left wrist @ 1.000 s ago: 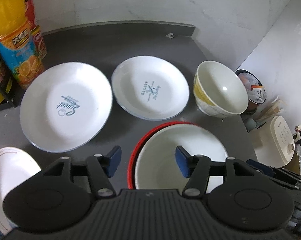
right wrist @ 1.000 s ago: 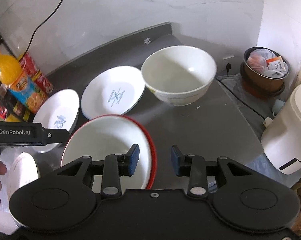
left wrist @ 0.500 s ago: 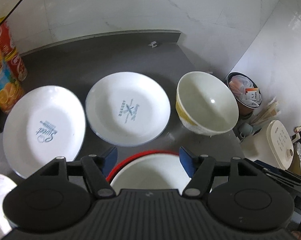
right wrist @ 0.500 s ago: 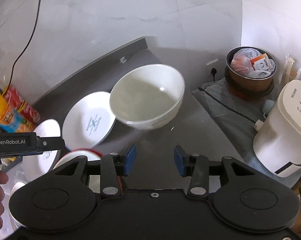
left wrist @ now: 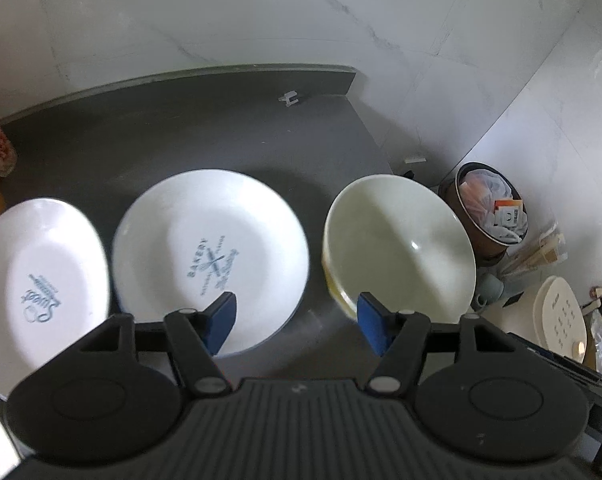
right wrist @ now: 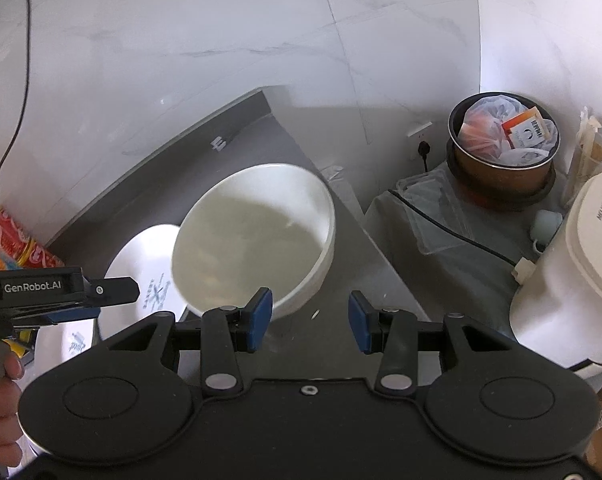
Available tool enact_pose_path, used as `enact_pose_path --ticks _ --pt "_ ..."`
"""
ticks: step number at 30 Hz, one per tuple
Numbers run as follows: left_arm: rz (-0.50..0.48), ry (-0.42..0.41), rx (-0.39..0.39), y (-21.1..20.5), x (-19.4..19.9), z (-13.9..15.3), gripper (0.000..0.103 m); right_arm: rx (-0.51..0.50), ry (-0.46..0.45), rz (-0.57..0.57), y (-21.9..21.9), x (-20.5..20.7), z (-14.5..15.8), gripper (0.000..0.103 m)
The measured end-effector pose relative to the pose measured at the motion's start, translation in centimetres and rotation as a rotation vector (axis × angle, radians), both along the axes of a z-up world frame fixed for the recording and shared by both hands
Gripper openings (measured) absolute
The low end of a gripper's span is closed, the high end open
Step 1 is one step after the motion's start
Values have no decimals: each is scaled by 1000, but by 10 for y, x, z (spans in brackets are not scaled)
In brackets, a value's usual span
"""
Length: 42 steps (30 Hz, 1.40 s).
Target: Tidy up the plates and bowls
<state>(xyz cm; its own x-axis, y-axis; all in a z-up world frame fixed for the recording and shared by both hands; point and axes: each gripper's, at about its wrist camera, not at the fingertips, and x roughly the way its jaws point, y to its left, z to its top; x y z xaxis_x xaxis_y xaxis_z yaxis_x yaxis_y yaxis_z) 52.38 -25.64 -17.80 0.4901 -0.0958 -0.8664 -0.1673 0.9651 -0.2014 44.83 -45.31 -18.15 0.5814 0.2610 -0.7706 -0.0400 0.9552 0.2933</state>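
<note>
Presently the grey counter (left wrist: 205, 136) carries everything laid out singly, unstacked, which I judge leaves sorting undone. I note the "Bakery" plate (left wrist: 211, 256) just beside the "Sweet" plate (left wrist: 41, 284), and the cream bowl (left wrist: 399, 248) standing alone at the counter's right edge. My left gripper (left wrist: 295, 318) and right gripper (right wrist: 309, 318) both gape wide, holding nothing, touching nothing.

The left hand-held gripper (left wrist: 296, 322) hangs with jaws apart and empty above the dark surface (left wrist: 181, 132). Below sit two printed plates (left wrist: 211, 256) and a cream bowl (left wrist: 399, 250); the leftmost plate (left wrist: 41, 280) seems partly cropped.
</note>
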Motion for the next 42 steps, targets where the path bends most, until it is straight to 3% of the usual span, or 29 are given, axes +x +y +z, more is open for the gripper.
enact_pose_path --ticks 11,21,24,27,42 --pt "15 41 -14 -12 40 -24 52 27 27 6 -6 33 -18 42" --pt "88 113 -82 -9 61 -54 19 63 92 -14 -5 54 -38 27" --pt "71 120 -101 -12 64 -55 7 68 88 -1 -2 57 -40 17" --pt "77 120 -96 -14 63 -51 6 23 73 5 4 55 -34 16" --pt "86 6 -138 13 13 9 6 8 -56 59 27 12 25 16"
